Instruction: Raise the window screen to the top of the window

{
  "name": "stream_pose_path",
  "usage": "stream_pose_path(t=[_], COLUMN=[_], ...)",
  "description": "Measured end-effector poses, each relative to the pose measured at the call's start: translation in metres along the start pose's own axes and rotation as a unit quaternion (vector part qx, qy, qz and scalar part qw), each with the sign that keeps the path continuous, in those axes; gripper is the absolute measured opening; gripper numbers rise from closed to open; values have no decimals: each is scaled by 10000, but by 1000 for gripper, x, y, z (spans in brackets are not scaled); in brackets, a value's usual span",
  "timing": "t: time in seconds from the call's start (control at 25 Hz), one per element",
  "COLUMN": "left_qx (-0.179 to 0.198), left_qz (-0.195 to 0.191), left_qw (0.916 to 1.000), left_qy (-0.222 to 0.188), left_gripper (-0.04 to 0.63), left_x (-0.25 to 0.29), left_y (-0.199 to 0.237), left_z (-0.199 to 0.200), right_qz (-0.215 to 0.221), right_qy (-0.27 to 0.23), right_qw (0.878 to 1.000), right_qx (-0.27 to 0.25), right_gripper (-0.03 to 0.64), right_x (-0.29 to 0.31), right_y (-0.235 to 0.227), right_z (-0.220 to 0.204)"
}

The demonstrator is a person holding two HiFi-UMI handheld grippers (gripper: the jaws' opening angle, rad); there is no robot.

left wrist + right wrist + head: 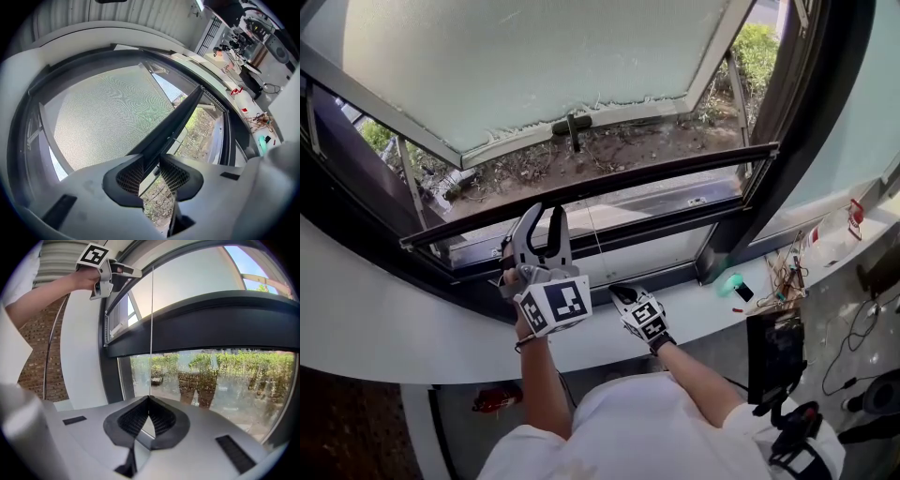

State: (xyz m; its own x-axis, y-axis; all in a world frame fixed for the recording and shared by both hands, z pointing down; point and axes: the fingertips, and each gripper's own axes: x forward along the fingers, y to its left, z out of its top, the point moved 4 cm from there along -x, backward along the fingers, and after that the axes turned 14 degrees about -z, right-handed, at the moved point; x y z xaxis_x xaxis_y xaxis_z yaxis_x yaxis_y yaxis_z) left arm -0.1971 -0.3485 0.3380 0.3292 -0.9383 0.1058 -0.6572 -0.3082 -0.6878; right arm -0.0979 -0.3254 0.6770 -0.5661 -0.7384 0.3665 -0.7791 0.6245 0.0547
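The window screen's dark bottom bar [656, 176] runs slanted across the opening, and its grey mesh [108, 112] fills the space above it. My left gripper [542, 211] is shut on this bar [178, 117], which passes between its pads [174, 177]. Lower down, close to the sill, my right gripper [619, 291] has its tips together. A thin taut cord [151, 333] drops straight into those closed tips [149, 401]. The bar [211, 329] crosses above the right gripper, and the left gripper [112, 273] shows up high at the left in the right gripper view.
An outward-hinged pane [534, 66] with a handle [572, 129] hangs open beyond the screen. The white sill [394, 319] curves below. A green object [729, 284], loose cables [787, 272] and a dark device [775, 352] lie at the right. A dark frame post [806, 141] stands there.
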Motion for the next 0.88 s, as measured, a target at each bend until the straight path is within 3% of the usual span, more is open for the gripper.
stream_pose_path(t=[0.28, 0.88], left_qx=[309, 140], left_qz=[-17, 216], left_qw=[9995, 9992], left_qy=[-66, -300], left_gripper=[87, 87], left_x=[4, -1], left_y=[14, 24], left_z=[10, 20], right_qz=[100, 143], right_qy=[-237, -421], right_qw=[9997, 9988], right_qx=[36, 215], right_gripper=[2, 2], right_x=[-3, -5], right_y=[6, 7], right_z=[16, 30])
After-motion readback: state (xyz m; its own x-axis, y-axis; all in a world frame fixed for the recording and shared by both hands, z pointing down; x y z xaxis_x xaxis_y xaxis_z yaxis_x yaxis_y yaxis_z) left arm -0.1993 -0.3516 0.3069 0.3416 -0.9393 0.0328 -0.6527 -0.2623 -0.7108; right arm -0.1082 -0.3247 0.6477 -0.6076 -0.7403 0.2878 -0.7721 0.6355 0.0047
